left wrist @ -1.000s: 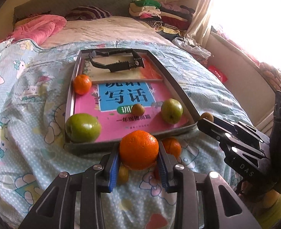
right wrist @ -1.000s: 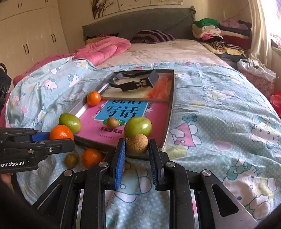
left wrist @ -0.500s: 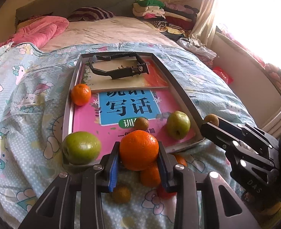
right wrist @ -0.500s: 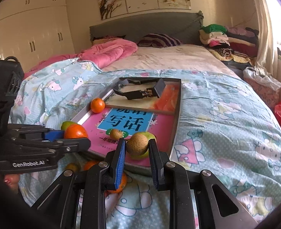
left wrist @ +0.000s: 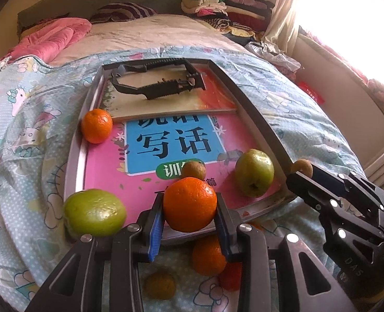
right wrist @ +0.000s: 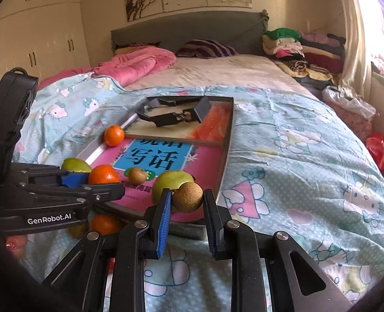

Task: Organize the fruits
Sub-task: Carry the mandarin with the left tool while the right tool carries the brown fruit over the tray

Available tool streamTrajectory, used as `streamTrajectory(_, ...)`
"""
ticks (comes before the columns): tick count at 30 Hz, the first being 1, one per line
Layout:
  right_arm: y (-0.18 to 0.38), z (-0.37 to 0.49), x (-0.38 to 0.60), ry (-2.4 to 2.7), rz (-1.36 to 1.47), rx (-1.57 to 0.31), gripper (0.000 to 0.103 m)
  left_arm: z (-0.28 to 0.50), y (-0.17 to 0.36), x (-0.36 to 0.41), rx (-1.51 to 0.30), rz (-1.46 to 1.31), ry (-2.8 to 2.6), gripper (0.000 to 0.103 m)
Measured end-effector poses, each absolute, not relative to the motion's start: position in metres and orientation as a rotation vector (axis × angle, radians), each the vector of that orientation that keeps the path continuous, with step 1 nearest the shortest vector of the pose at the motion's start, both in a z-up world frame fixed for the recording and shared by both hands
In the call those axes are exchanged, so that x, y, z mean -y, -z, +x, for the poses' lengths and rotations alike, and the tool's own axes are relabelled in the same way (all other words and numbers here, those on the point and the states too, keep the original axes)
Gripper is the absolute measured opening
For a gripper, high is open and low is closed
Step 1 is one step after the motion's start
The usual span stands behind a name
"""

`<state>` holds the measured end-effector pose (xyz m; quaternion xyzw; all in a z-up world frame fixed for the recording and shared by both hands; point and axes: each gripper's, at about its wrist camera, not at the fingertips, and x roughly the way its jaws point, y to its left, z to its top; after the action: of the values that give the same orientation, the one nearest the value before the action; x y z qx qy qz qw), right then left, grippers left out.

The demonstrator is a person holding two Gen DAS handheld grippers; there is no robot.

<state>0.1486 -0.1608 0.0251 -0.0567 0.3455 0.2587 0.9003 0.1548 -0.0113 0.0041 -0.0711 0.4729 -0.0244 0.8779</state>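
My left gripper [left wrist: 189,209] is shut on a large orange [left wrist: 189,204] and holds it over the near rim of the grey tray [left wrist: 257,119]. My right gripper [right wrist: 187,199] is shut on a brown kiwi [right wrist: 187,197] above the tray's near right corner. In the tray lie a small orange [left wrist: 96,125], two green apples [left wrist: 94,212] [left wrist: 254,173] and a small kiwi [left wrist: 193,169] on a pink book [left wrist: 165,161]. On the blanket in front of the tray lie another orange [left wrist: 207,256], a kiwi [left wrist: 160,284] and a red fruit partly hidden.
A black clamp-like tool [left wrist: 160,82] lies on a second book at the tray's far end. The tray rests on a blue patterned blanket [right wrist: 296,156] on a bed. A pink quilt [right wrist: 137,65] and folded clothes [right wrist: 301,49] lie behind. A red bag [right wrist: 380,150] sits at right.
Both grippers have moved forward and up toward the tray with their fruits. The orange now hangs over the tray's near rim; the kiwi nears the near right corner.
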Motion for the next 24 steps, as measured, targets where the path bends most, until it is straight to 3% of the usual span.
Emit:
streamTrajectory(19, -0.015, 0.148, 0.151, -0.55, -0.165, -0.725, 0.026, 0.165, 0.007, 0.012, -0.994, -0.137, 0.036, 0.036)
streamTrajectory(24, -0.015, 0.146, 0.149, -0.564, -0.163, -0.712, 0.034, 0.165, 0.007, 0.012, -0.994, -0.137, 0.035, 0.036)
